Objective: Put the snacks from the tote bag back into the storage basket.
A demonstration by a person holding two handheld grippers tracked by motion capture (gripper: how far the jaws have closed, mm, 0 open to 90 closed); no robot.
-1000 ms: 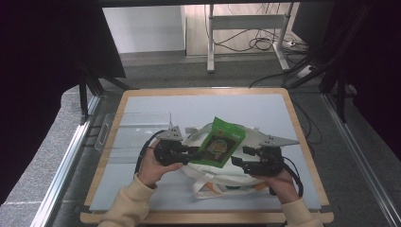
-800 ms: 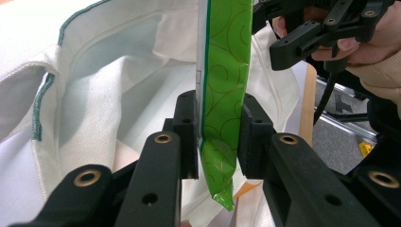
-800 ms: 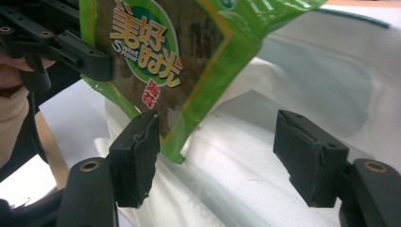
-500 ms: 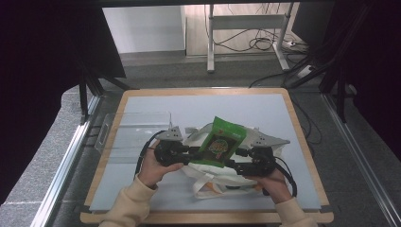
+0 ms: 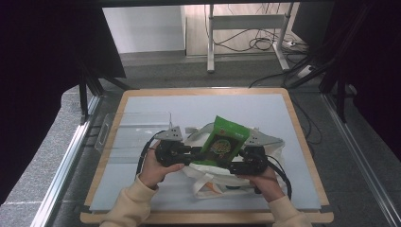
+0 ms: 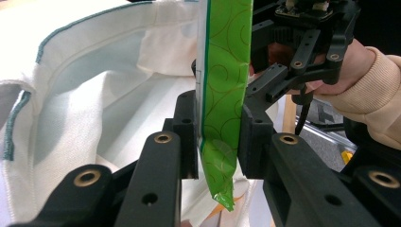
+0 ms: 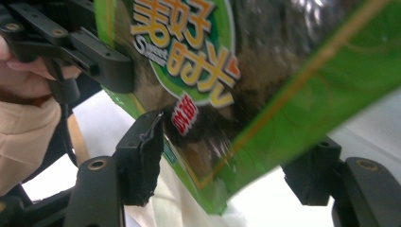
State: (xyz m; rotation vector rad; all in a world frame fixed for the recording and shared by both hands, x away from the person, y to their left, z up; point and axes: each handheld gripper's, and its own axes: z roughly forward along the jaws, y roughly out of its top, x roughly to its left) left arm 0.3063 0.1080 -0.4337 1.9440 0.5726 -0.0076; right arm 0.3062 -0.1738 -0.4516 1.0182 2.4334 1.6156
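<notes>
While a person's two hands work at the near edge of the table (image 5: 142,106), the left gripper (image 5: 187,153) is clamped on the side edge of a green snack packet (image 5: 222,142). The right gripper (image 5: 236,166) has been closing its jaws, which straddle the packet without visibly pressing it. The packet stands over an open white cloth tote bag (image 5: 208,182). A clear plastic tray (image 5: 125,125) lies beyond, to the left.

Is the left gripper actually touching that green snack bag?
Touching. In the left gripper view, the left gripper has both black jaws pressed flat against the green snack bag, with no gap on either side.
</notes>
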